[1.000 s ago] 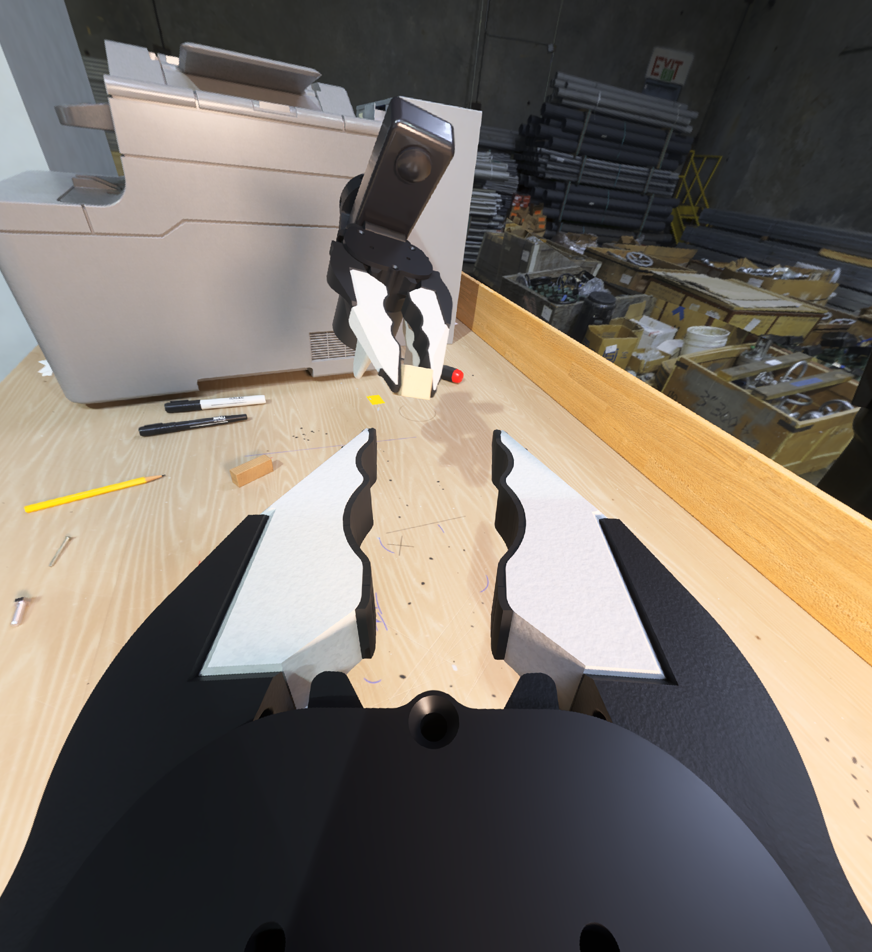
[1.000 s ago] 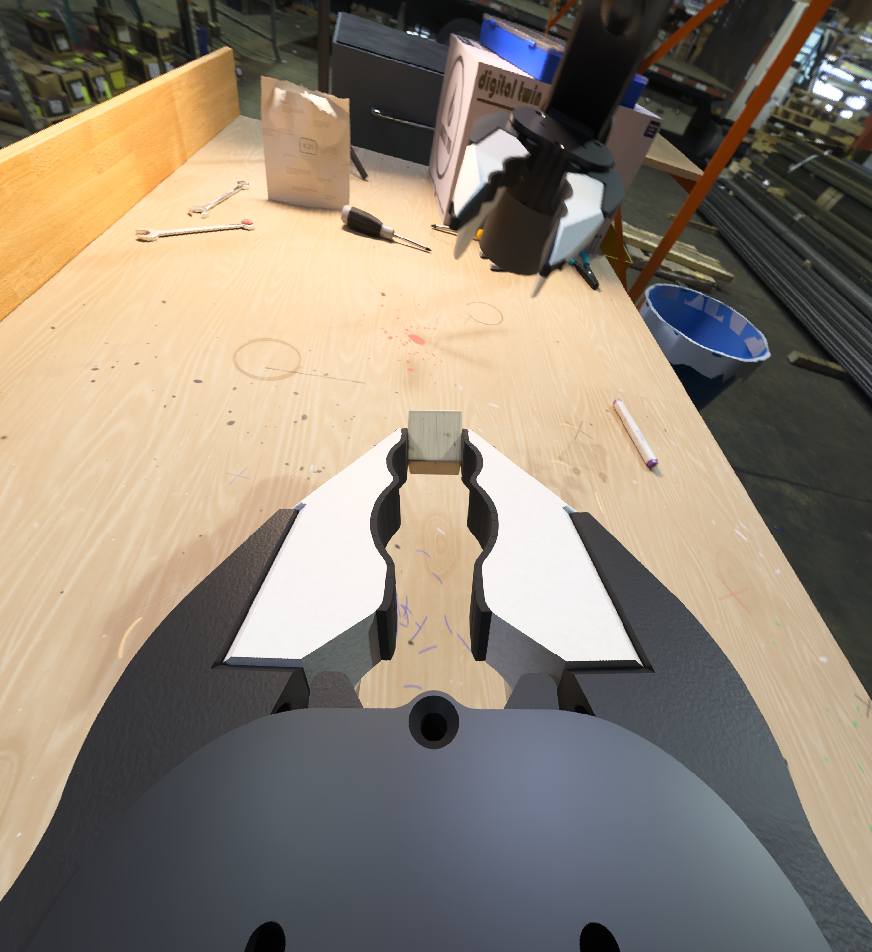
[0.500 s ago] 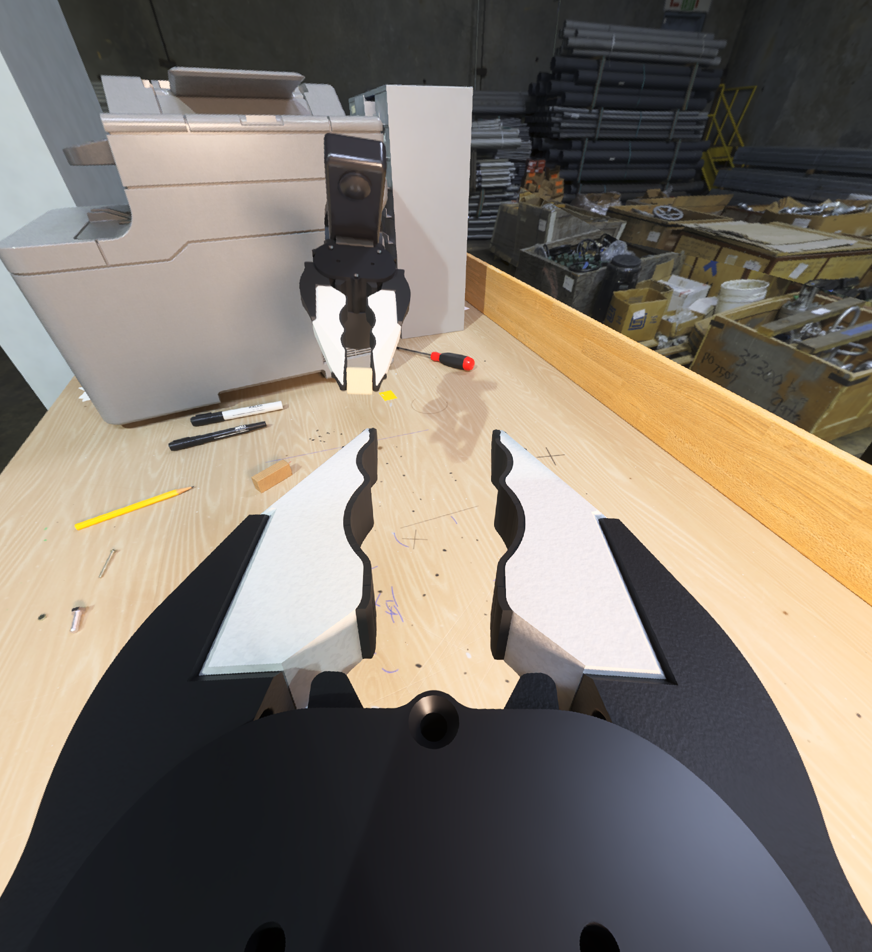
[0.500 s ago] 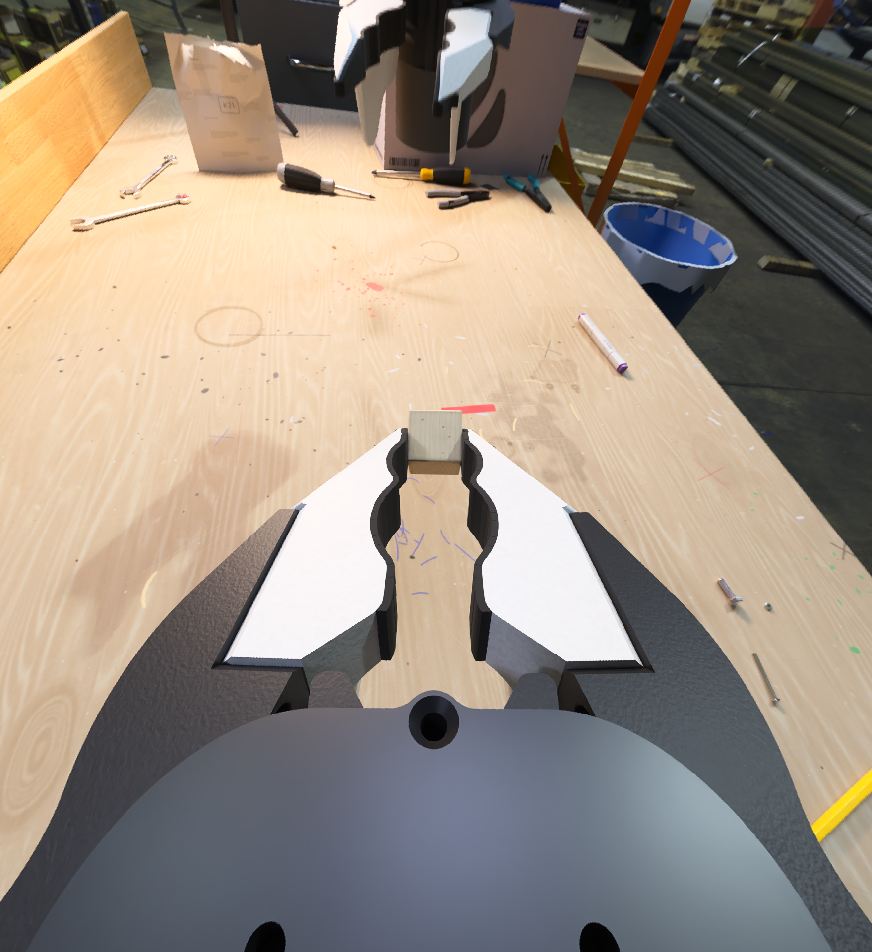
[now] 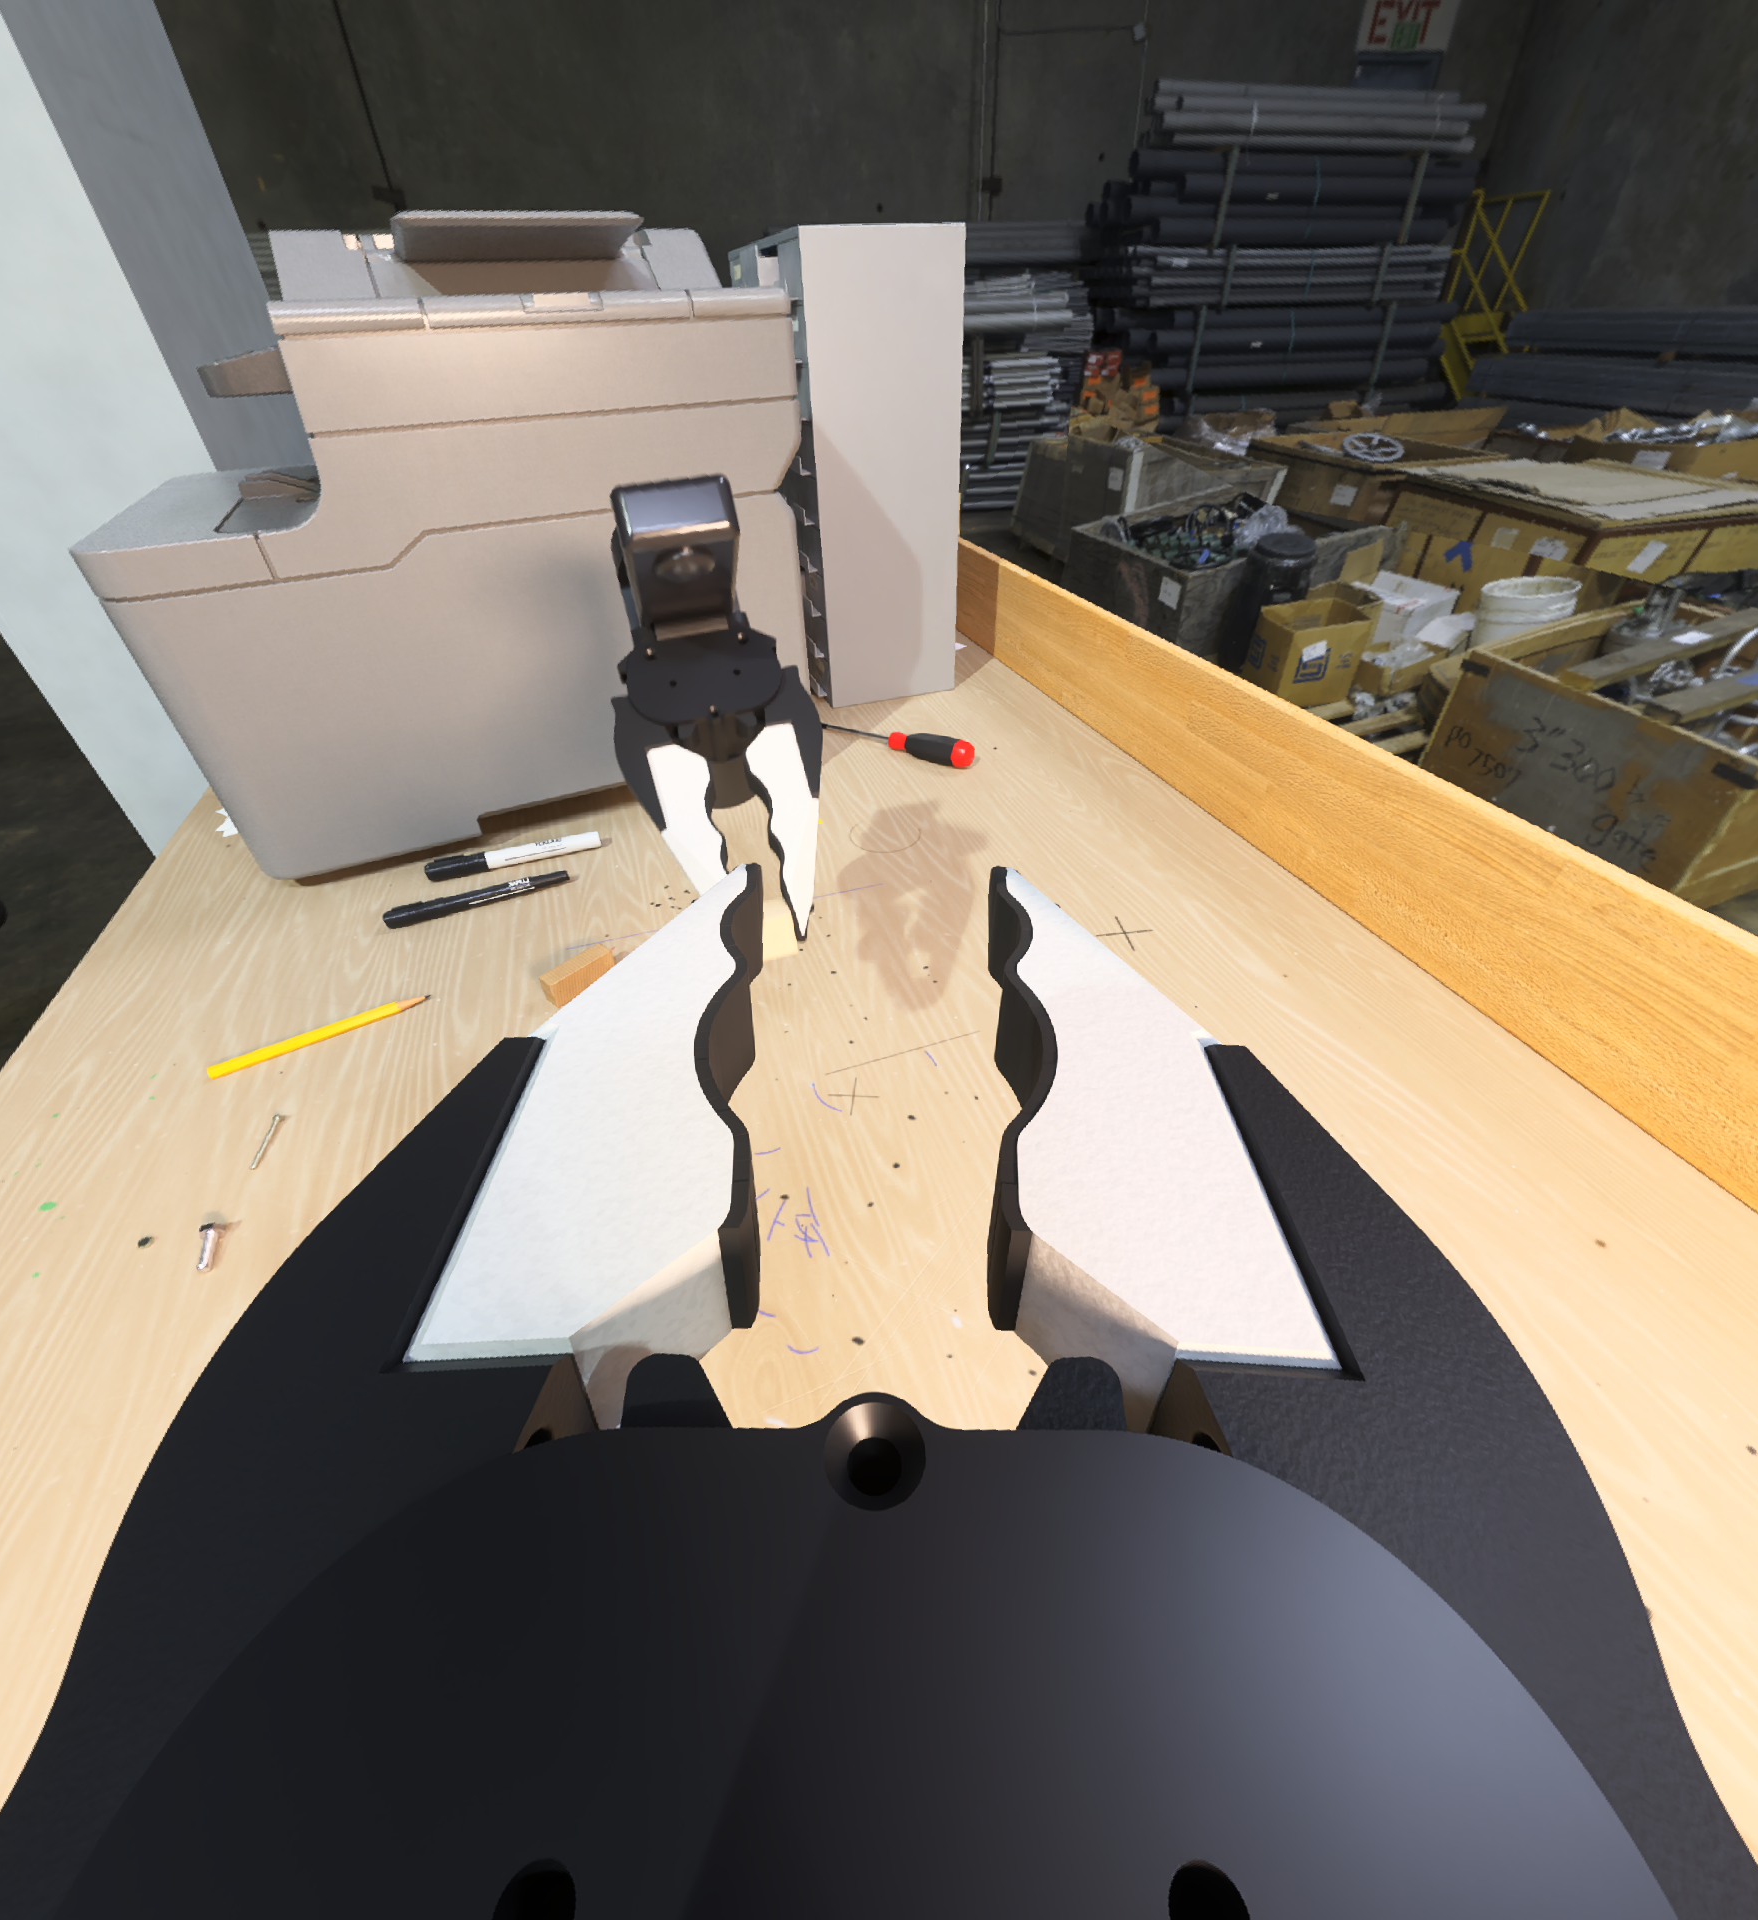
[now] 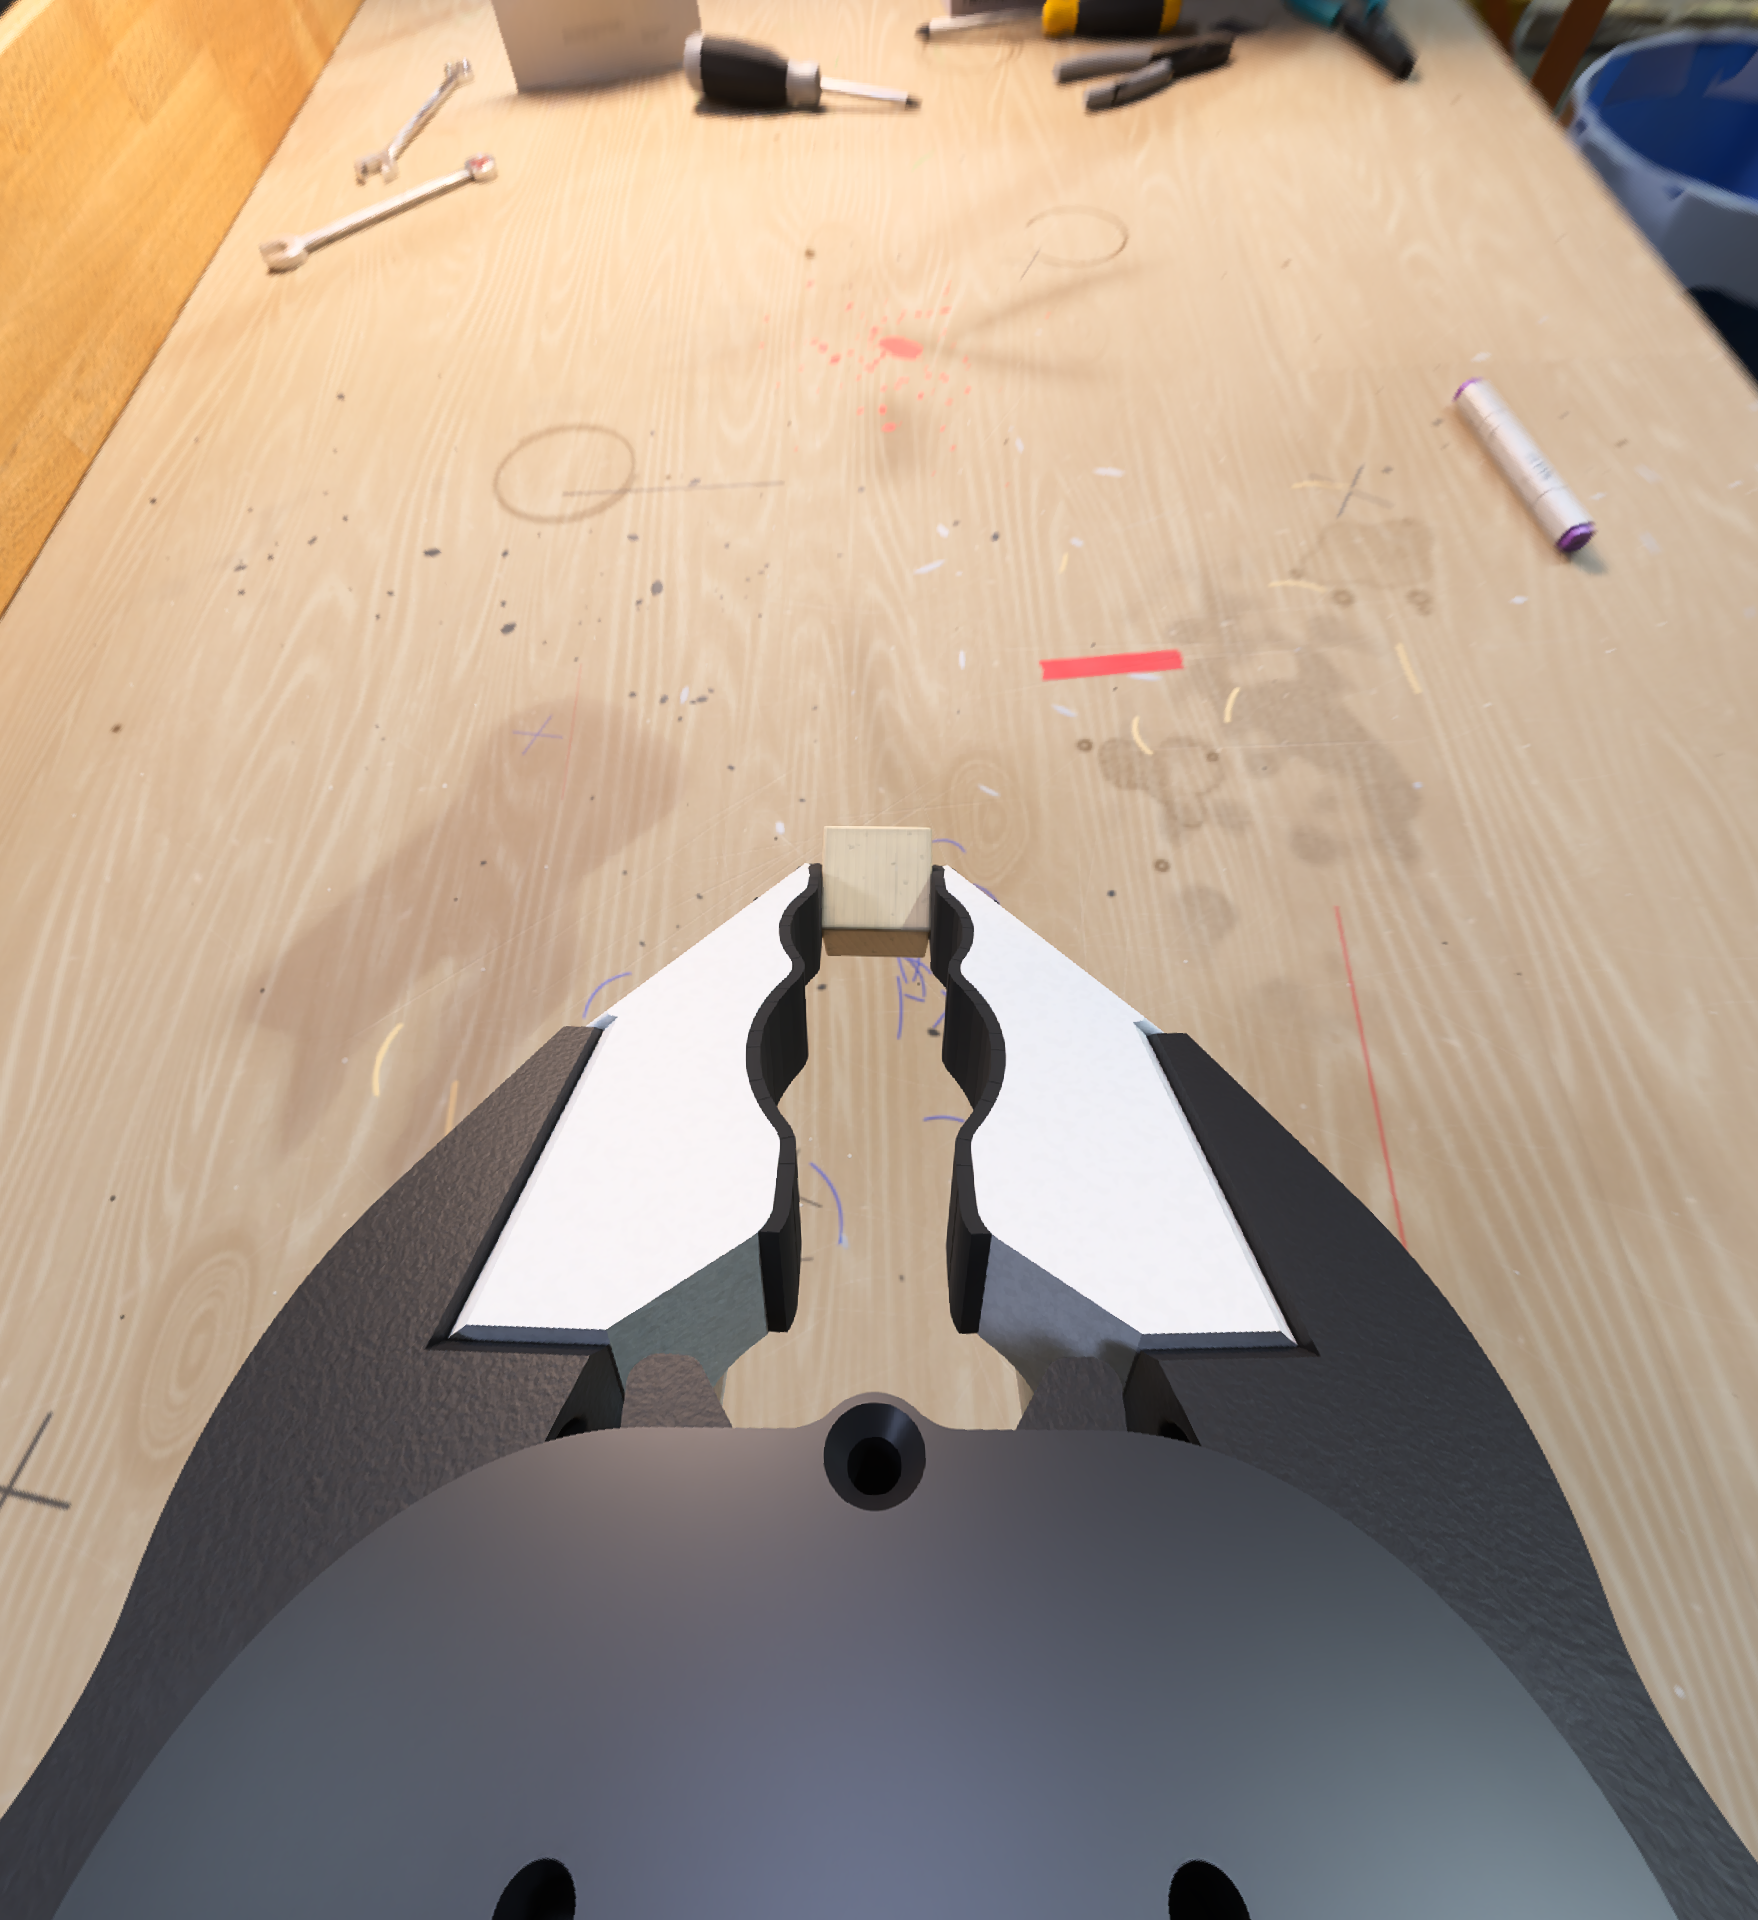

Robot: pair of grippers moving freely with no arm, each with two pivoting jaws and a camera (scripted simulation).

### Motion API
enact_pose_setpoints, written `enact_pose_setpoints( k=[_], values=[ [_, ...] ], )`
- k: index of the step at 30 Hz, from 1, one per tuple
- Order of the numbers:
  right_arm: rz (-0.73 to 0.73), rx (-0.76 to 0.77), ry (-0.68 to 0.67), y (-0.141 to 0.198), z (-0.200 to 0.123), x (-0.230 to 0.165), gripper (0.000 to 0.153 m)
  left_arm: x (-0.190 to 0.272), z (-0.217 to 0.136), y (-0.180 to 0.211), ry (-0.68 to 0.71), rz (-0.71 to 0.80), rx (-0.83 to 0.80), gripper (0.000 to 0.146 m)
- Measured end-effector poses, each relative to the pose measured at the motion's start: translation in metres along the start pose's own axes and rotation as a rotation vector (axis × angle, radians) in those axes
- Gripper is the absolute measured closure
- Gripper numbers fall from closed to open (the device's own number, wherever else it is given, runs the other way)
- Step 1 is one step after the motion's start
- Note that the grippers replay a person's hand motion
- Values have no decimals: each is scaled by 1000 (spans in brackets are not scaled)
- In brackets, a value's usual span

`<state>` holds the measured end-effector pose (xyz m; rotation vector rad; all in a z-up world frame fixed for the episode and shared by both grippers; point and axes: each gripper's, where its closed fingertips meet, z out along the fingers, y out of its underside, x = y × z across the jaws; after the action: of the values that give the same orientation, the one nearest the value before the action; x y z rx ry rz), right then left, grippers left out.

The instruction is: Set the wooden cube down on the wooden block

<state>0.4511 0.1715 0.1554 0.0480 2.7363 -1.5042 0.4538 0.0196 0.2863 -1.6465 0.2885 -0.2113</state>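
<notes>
My right gripper (image 6: 875, 883) is shut on the pale wooden cube (image 6: 875, 868), held at its fingertips and pointing down at the table. In the left wrist view, the right gripper (image 5: 750, 831) hangs low over the table with the cube (image 5: 779, 932) half hidden behind my left fingertip. The small wooden block (image 5: 576, 971) lies on the table just left of the cube, partly hidden by my left finger. My left gripper (image 5: 875, 894) is open and empty, nearer than both. The block is not in the right wrist view.
A grey printer (image 5: 459, 582) and a white cabinet (image 5: 885, 457) stand at the table's far end. Two black markers (image 5: 480, 883), a yellow pencil (image 5: 314, 1034) and a red-handled screwdriver (image 5: 927, 746) lie near the block. A raised wooden rail (image 5: 1374, 831) runs along the right. Wrenches (image 6: 376, 208) and a blue bin (image 6: 1727, 156) lie beyond.
The right gripper has come down and nearer with the cube, tilting toward the table beside the block. The left gripper has left the right wrist view and stays open.
</notes>
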Motion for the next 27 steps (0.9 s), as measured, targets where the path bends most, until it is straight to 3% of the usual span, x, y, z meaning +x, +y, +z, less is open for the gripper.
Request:
enact_pose_setpoints(
  k=[8, 17, 21, 27],
  values=[
    [22, -165, -10, 25, 31, 13, 133, 0, -6, -3, -14, 10, 17, 103],
    [77, -172, -113, 46, 40, 6, 133, 0, -6, -3, -7, 11, 17, 103],
    [42, -157, -185, 42, 67, 1, 133, 0, -6, -2, -5, 15, 14, 103],
    [-57, -248, -269, 45, 113, -9, 133, 1, -6, -1, -1, 17, 11, 103]
  ],
)
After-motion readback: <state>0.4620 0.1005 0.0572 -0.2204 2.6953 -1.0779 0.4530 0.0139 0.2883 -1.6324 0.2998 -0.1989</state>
